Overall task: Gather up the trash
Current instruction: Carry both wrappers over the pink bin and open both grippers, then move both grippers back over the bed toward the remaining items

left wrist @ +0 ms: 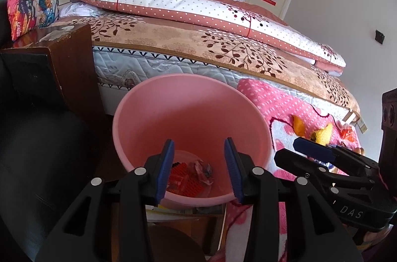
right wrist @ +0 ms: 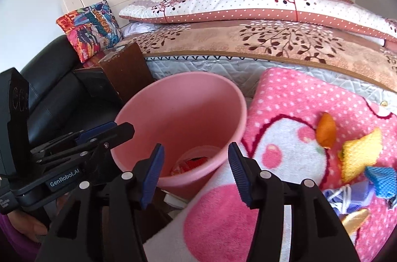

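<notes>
Left gripper (left wrist: 198, 167): jaws released, empty, above the pink bin (left wrist: 191, 98).
Right gripper (right wrist: 196, 172): jaws released, empty, at the bin's rim.
Trash: red wrapper (left wrist: 183, 180) in bin; orange peel (right wrist: 327, 129) on pink blanket (right wrist: 285, 138).

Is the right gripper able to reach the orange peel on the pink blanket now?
Probably yes. The right gripper is open and holds nothing, and the orange peel lies uncovered on the pink blanket, off to its right, with nothing between them.
</notes>
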`<state>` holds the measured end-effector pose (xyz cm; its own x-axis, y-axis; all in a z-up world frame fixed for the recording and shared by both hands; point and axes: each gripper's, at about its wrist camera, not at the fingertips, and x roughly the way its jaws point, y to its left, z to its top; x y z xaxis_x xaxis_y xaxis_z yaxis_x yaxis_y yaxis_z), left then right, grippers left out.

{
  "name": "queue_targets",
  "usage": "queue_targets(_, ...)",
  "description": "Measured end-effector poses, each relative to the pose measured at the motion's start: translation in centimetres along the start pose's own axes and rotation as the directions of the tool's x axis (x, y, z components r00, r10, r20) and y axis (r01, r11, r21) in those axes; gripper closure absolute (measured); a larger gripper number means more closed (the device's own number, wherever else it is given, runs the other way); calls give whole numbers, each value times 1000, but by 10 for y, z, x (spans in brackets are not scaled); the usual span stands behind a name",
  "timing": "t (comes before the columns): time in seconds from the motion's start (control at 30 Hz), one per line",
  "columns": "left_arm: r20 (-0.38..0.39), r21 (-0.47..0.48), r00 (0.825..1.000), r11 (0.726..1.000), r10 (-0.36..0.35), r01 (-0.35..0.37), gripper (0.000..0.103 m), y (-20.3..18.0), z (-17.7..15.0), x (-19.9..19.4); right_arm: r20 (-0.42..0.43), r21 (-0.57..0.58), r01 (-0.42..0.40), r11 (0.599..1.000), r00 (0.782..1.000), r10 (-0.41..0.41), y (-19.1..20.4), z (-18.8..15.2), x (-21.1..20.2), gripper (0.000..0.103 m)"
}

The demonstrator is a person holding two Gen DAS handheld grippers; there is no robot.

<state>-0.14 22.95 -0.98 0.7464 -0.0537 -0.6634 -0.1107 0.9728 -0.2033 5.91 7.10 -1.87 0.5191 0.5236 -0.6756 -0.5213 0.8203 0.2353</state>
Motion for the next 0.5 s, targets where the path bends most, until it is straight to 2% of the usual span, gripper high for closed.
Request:
queue_targets(0.23, -10, 40, 1000, 999, -29, 30, 61, -27, -9, -4, 15, 1, 20, 1000, 1000, -20, -10, -16, -25, 32)
queue_targets(0.4, -20, 73, 997, 995, -69, 70, 61, -51, -17, -5, 72, 9, 96, 995, 993, -96, -18, -28, -49, 31)
queue_targets(0.5, -30, 90, 996, 992, -86, 88, 61, -65, -22, -4, 95, 32, 110, 993, 989, -112, -28, -35, -63, 31)
